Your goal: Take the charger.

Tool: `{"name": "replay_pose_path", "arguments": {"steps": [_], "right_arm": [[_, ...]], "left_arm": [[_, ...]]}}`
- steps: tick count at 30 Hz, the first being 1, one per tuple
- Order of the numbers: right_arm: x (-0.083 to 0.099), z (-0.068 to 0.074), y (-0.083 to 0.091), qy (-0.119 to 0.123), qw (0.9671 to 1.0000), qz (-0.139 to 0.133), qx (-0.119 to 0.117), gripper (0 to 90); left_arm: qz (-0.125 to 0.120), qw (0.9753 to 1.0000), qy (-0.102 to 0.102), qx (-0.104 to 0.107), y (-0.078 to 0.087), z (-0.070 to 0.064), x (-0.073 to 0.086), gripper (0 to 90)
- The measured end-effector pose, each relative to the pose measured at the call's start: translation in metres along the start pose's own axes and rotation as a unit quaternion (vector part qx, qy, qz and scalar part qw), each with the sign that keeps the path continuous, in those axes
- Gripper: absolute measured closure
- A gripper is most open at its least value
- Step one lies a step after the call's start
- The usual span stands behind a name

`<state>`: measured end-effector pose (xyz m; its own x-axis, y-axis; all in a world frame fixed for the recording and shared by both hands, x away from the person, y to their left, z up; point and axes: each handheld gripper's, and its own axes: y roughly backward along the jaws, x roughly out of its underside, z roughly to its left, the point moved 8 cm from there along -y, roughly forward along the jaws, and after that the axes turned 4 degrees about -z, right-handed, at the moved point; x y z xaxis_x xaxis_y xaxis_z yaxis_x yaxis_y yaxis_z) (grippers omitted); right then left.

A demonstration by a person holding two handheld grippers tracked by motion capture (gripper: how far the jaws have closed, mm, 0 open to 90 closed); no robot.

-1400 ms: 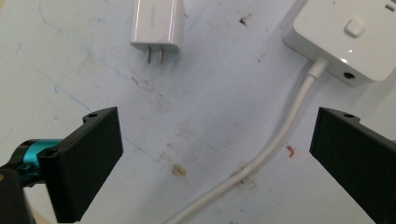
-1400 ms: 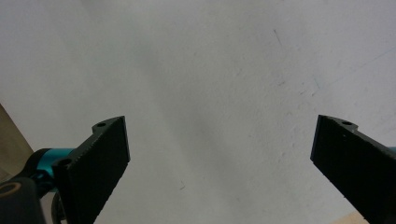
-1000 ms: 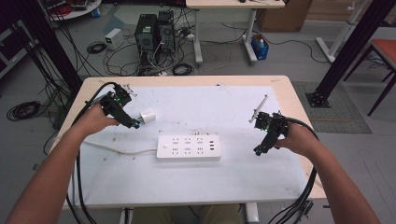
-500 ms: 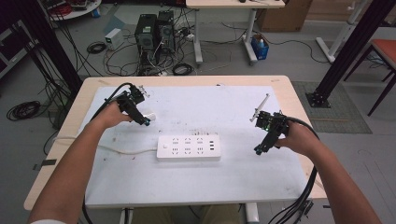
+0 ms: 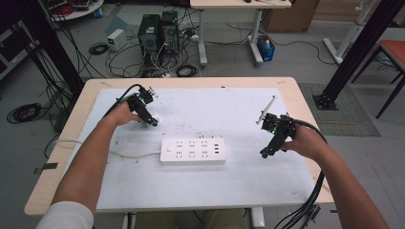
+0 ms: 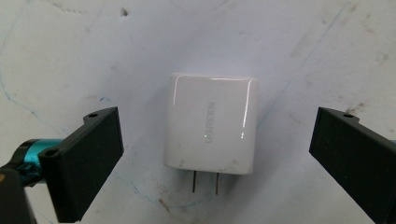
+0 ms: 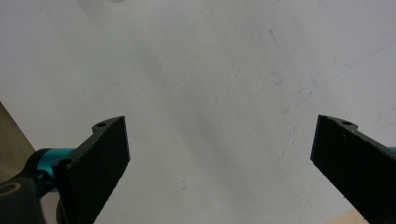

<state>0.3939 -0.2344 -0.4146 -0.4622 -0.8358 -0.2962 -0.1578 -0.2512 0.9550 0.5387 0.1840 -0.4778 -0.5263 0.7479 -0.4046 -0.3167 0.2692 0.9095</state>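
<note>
The left tongs (image 6: pixel 212 154) are spread wide, one black jaw on each side of a small white plastic plug-in charger (image 6: pixel 210 123) without touching it. The charger lies flat on the white-covered worktop (image 5: pixel 200 191), its two metal prongs pointing back toward the tongs. In the high view the left tongs (image 5: pixel 154 122) sit at the worktop's far left area, tips down at the charger (image 5: pixel 156 116). A second ago they were further left with the charger lying beside them; since then the hand has swung inward and lined the jaws up around it. This looks like the last step before a grasp: closing the jaws should pinch the charger by its two flat sides.

Toward the middle, nearer the person, lies a long white rectangular power strip (image 5: pixel 192 150), its pale cord trailing off to the left. It is near the charger but apart from it, and is the likely place for plugging in.

At the right, the right tongs (image 5: pixel 264 155) are also spread and empty above bare worktop, well apart from the strip. They have hardly moved in the past second.
</note>
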Motion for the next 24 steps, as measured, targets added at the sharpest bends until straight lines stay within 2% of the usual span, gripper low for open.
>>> {"name": "replay_pose_path", "arguments": {"steps": [1,3,5,13,16,19,22,24], "right_arm": [[0.0,0.0,0.001,0.001,1.0,0.002,0.001,3.8],[0.001,0.001,0.001,0.001,1.0,0.0,0.001,3.8],[0.002,0.002,0.002,0.002,1.0,0.0,0.001,3.8],[0.003,0.005,0.003,0.007,1.0,-0.003,-0.001,3.8],[0.004,0.005,0.002,0.007,1.0,-0.003,0.0,3.8],[0.005,0.004,0.003,0.004,1.0,-0.003,-0.001,3.8],[0.004,0.004,0.003,0.003,1.0,-0.003,-0.001,3.8],[0.004,0.004,0.002,0.005,1.0,-0.004,-0.001,3.8]], "left_arm": [[0.008,0.9999,-0.002,-0.009,-0.003,0.002,0.001,2.8],[0.015,0.9998,-0.009,-0.011,-0.006,0.002,0.003,3.0],[0.013,0.9996,-0.019,-0.014,-0.008,0.001,0.003,11.1],[0.019,0.9997,-0.015,-0.007,-0.016,0.0,0.003,11.3],[0.016,0.9998,-0.012,0.006,-0.015,0.0,0.003,12.1],[0.011,0.9997,-0.01,0.02,-0.014,-0.001,0.003,19.7],[0.009,0.9991,-0.016,0.038,-0.012,-0.004,0.003,30.9],[0.008,0.9991,-0.013,0.039,-0.011,-0.004,0.004,32.1]]}}
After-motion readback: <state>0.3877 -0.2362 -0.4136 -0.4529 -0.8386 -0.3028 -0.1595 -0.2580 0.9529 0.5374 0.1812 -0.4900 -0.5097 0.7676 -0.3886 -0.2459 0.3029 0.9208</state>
